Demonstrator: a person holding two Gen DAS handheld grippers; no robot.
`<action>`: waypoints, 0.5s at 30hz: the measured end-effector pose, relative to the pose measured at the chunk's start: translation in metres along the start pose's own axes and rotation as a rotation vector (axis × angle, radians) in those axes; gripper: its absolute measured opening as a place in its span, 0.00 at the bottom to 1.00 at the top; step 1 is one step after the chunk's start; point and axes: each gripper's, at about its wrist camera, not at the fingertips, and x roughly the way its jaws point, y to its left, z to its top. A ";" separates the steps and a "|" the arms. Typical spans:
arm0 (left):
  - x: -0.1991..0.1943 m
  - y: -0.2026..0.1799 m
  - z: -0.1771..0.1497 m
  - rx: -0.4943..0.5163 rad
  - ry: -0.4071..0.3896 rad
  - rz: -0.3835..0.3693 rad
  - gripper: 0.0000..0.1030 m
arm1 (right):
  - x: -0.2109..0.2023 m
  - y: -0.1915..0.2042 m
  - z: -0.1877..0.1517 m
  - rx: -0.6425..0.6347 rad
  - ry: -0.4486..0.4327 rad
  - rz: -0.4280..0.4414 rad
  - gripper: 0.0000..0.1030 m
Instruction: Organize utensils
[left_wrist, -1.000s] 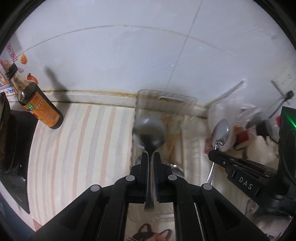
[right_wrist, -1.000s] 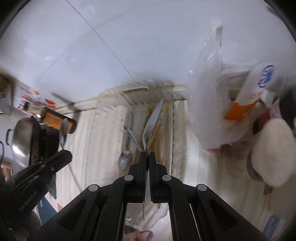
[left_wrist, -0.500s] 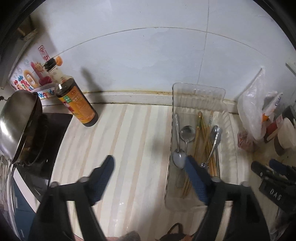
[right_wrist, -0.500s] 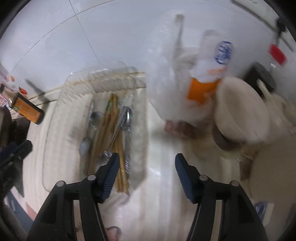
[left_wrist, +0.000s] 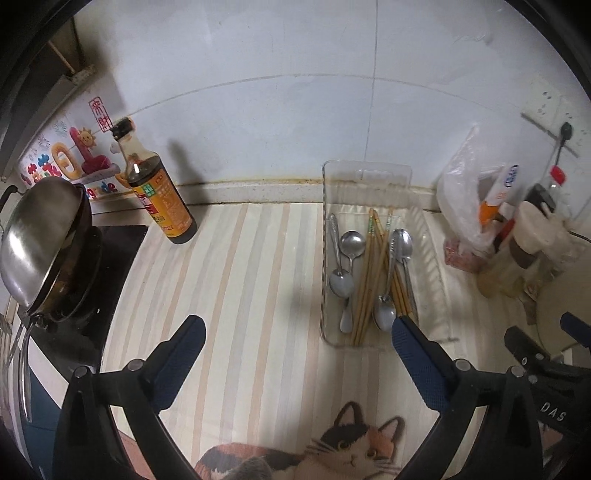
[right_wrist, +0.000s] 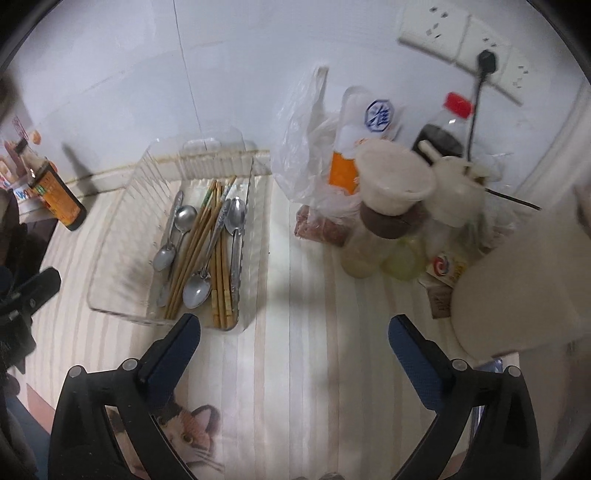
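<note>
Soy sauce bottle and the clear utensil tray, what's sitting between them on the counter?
Nothing: in the left wrist view, only bare striped mat separates the soy sauce bottle from the clear tray.

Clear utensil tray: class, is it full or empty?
Partly full: the tray holds spoons and chopsticks, with its floor showing.

Both views are being lit dimly and evenly from above. A soft shadow is being cast by the sauce bottle (left_wrist: 159, 192) onto the wall (left_wrist: 295, 92) at its right. Straight lines are being bent by the fisheye, and the corners are being blacked out. The right edge of the right wrist view is being smeared by blur.
</note>
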 end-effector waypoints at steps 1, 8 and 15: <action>-0.008 0.001 -0.002 -0.003 -0.013 -0.001 1.00 | -0.009 -0.001 -0.003 0.005 -0.012 -0.003 1.00; -0.073 0.006 -0.022 0.021 -0.080 -0.036 1.00 | -0.090 -0.009 -0.032 0.054 -0.104 0.030 1.00; -0.142 0.013 -0.042 0.031 -0.148 -0.085 1.00 | -0.174 -0.010 -0.066 0.082 -0.196 0.049 1.00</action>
